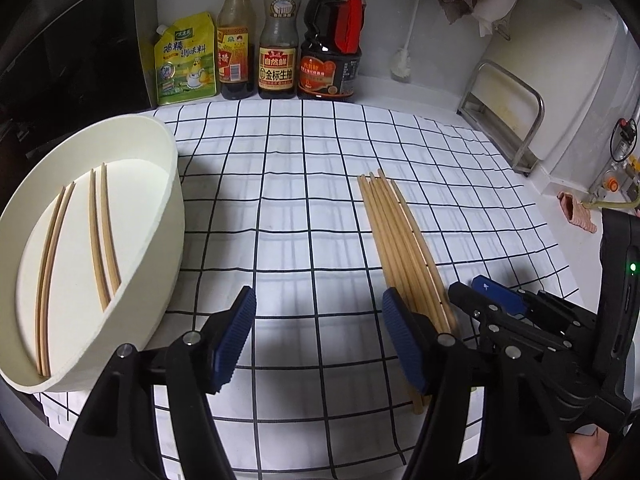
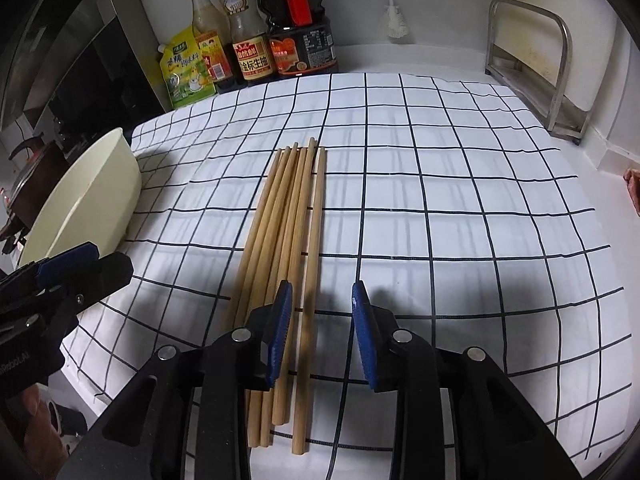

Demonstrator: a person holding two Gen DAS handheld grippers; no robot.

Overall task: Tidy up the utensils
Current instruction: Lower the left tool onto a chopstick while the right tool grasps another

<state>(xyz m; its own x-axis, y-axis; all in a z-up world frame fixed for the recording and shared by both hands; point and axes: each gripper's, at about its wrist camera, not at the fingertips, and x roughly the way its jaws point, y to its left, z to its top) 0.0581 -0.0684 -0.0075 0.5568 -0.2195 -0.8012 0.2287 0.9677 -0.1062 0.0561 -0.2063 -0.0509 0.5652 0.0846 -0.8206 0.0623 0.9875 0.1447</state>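
Above the near edge of the checked-cloth worktop (image 2: 440, 200), right gripper (image 2: 322, 344), jaws apart, straddles loose bamboo chopsticks (image 2: 296, 240); next: clamp, carry to the cream oval tray (image 1: 168, 184); left gripper (image 1: 318, 340) gapes empty.

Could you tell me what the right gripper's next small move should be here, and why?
Probably lower the right gripper a little further and close on the rightmost chopstick. Its jaws are open, and that stick already runs between them, slightly apart from the rest of the bundle on the checked cloth. Four chopsticks already lie in the cream tub, so this one likely goes there next.
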